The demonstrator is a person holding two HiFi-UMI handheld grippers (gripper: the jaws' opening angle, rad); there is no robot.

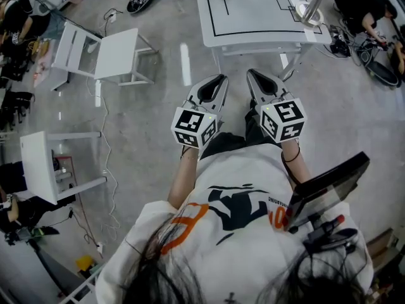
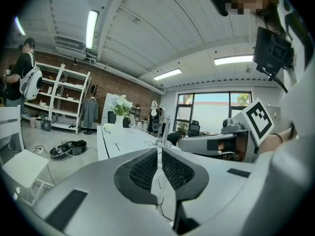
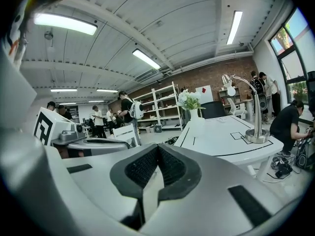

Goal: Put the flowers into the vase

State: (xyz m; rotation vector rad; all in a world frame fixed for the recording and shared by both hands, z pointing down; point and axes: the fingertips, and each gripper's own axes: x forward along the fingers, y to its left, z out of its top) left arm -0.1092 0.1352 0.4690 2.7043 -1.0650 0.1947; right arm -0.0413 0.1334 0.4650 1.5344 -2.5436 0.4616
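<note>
A white vase (image 3: 197,123) with white flowers (image 3: 189,101) in it stands on the white table (image 3: 231,141) ahead of me. The left gripper view shows the same vase (image 2: 119,121) and flowers (image 2: 121,105) far off at the table's left. In the head view the table (image 1: 253,24) lies beyond both grippers, which are held side by side over the floor, short of its near edge. My left gripper (image 1: 220,80) has its jaws together with nothing between them. My right gripper (image 1: 251,75) is shut and empty too.
A desk lamp (image 1: 310,8) stands on the table's right part. Two white chairs (image 1: 107,52) (image 1: 44,163) and floor cables (image 1: 104,138) are to the left. A crouching person (image 1: 361,5) is by the table's right end. Other people stand by the shelves (image 3: 162,107).
</note>
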